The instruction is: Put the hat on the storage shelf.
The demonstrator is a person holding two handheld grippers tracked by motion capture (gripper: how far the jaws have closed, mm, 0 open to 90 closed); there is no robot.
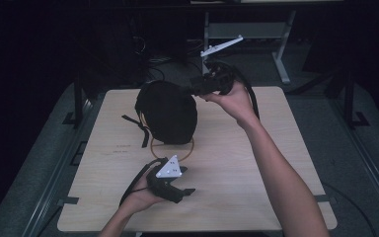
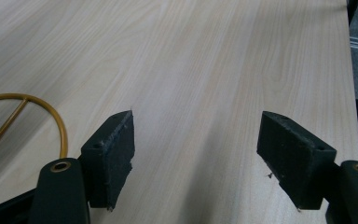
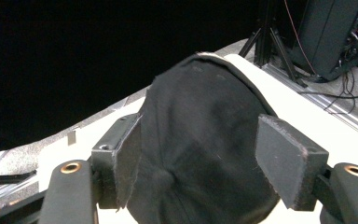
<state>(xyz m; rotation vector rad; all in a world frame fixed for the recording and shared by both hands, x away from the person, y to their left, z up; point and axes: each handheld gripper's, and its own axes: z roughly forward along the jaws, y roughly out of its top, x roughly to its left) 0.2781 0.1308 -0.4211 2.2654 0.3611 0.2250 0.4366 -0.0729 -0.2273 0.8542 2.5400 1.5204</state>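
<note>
A light wooden table point(image 1: 256, 168) carries the work, its near and right stretches bare, so you have free room to swing toward yourself; the far edge drops to dark floor and cables just behind the right gripper. Near the table's far middle sits a black cap point(image 1: 168, 111), perched on a thin gold wire stand point(image 1: 175, 148) (the ring shows under its lower edge), with a strap point(image 1: 138, 127) trailing off its left side. Judge it light, soft and floppy: cloth will crumple under the pads, and the stand could tip if you drag. Your right gripper point(image 3: 198, 161) has its jaws spread either side of the crown, touching nothing firmly as far as shows; pinch a fold of fabric or the firmer rim. Your left gripper point(image 2: 196, 154) hovers low over bare wood near you, jaws wide apart, holding nothing.
</note>
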